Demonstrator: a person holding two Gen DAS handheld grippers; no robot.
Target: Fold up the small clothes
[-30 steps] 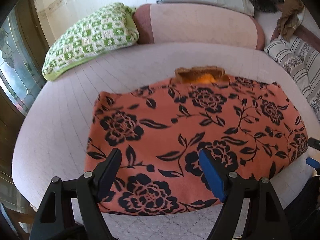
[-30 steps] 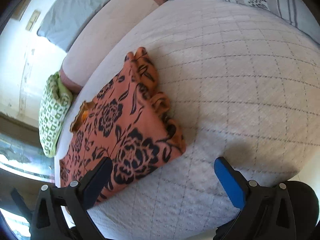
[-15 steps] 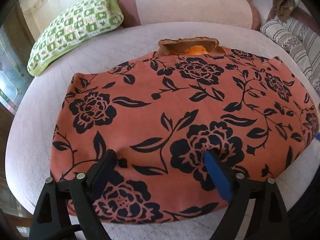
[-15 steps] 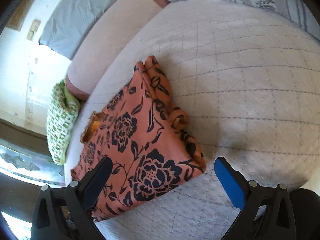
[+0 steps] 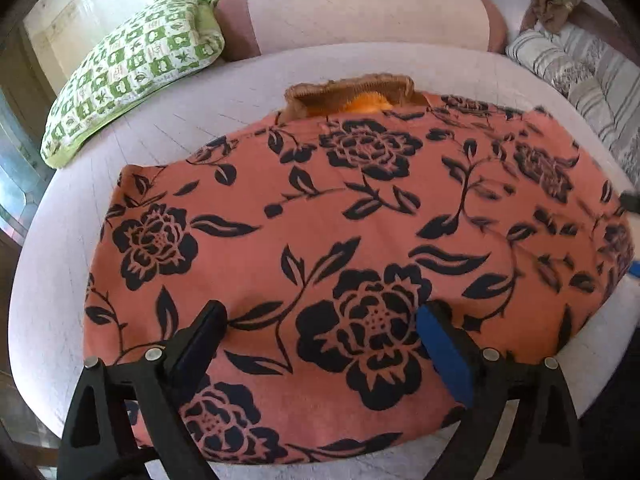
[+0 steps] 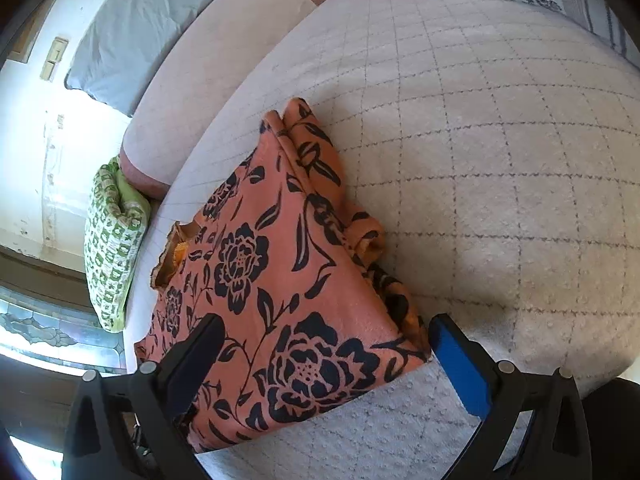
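Both grippers have closed in on the garment over the last second: the right gripper, which a second ago had mostly bare quilt between its fingers, now frames the near right corner of the orange floral garment, and the left gripper has come lower over the cloth near its front hem. Each gripper is spread wide with nothing pinched between its fingers. The garment lies flat on the quilted bed cover, folded lengthwise, with a knitted brown collar showing at its far edge and doubled layers bunched along its right side. From the left wrist view the right gripper's black and blue fingertips seem to peek in at the garment's right edge, though the blur there makes this uncertain. A green-and-white checked pillow rests at the far left of the bed against a pink bolster, and a striped pillow lies to the right. Whether either gripper's fingers actually touch the fabric cannot be told.
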